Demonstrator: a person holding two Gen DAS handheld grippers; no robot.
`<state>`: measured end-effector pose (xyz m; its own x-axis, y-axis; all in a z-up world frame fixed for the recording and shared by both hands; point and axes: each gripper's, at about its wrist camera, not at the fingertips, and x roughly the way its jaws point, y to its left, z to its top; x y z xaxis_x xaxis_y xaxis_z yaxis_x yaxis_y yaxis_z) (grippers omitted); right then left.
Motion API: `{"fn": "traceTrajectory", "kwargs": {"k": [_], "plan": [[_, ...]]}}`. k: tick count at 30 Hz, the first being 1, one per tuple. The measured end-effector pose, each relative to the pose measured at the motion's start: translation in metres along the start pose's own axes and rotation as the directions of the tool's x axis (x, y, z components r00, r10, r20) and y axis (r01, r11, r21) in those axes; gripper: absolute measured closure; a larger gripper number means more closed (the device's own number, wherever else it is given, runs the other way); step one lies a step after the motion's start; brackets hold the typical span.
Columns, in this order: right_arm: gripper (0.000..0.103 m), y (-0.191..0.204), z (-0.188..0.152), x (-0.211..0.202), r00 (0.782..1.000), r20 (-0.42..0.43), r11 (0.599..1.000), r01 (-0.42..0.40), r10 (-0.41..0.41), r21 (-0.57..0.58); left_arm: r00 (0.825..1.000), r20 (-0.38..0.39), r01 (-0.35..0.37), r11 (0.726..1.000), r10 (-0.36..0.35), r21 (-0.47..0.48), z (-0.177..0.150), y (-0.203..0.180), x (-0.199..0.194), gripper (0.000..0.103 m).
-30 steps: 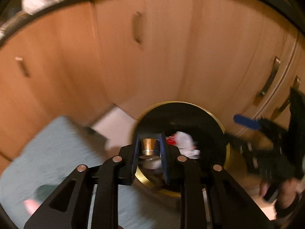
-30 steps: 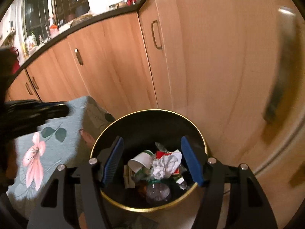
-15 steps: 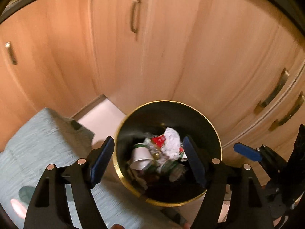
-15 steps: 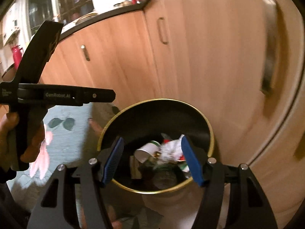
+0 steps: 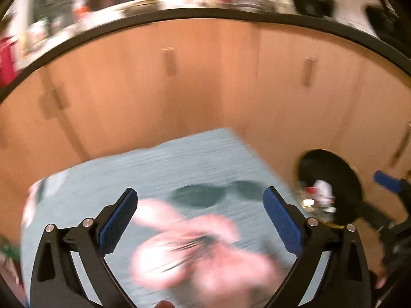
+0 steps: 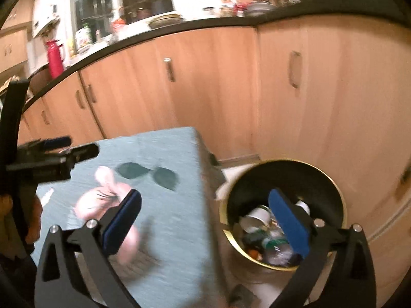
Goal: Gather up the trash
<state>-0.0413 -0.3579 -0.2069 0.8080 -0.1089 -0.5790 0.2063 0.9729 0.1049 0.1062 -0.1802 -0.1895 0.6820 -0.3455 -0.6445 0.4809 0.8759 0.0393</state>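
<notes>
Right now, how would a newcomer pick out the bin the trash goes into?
Follow the wooden cabinets down to the floor, right of the blue floral cloth. There stands the round black bin. Its gold rim and the cups and wrappers inside mark it out.

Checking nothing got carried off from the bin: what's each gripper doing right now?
Left gripper: open, jaws have just been opening, nothing between them.
Right gripper: open, jaws have just been opening, nothing held.
</notes>
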Motion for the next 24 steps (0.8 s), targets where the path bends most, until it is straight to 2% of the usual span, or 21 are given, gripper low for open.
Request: {"fn": "traceTrajectory", "kwargs": {"k": [5, 10, 12, 14, 17, 21, 24], "plan": [[0.003, 0.047, 0.011, 0.016, 0.999, -0.04, 0.999, -0.033, 0.032, -0.025, 0.992, -0.024, -0.123, 0.987, 0.121, -0.107, -0.022, 0.066, -0.017, 0.008], [0.003, 0.091, 0.029, 0.027, 0.997, -0.073, 0.999, -0.04, 0.038, -0.026, 0.976, -0.052, -0.218, 0.955, 0.212, -0.2, -0.031, 0.109, -0.043, 0.008], [0.003, 0.107, 0.042, 0.024, 0.996, -0.066, 0.998, -0.055, 0.053, -0.021, 0.967, -0.052, -0.256, 0.938, 0.251, -0.233, -0.025, 0.124, -0.058, 0.008], [0.003, 0.128, 0.064, 0.015, 0.998, -0.042, 0.998, -0.053, 0.052, -0.03, 0.955, -0.036, -0.293, 0.926, 0.293, -0.237, -0.021, 0.133, -0.076, 0.008], [0.003, 0.156, 0.088, -0.014, 0.999, 0.039, 0.998, -0.035, 0.037, -0.05, 0.925, 0.036, -0.356, 0.894, 0.379, -0.272, -0.01, 0.146, -0.118, 0.008], [0.003, 0.182, 0.102, -0.049, 0.989, 0.144, 0.997, 0.035, -0.024, -0.075, 0.914, 0.077, -0.353, 0.874, 0.398, -0.335, -0.001, 0.16, -0.158, 0.008], [0.003, 0.191, 0.097, -0.062, 0.983, 0.174, 0.994, 0.072, -0.056, -0.087, 0.906, 0.087, -0.358, 0.858, 0.415, -0.367, 0.001, 0.162, -0.179, 0.008]]}}
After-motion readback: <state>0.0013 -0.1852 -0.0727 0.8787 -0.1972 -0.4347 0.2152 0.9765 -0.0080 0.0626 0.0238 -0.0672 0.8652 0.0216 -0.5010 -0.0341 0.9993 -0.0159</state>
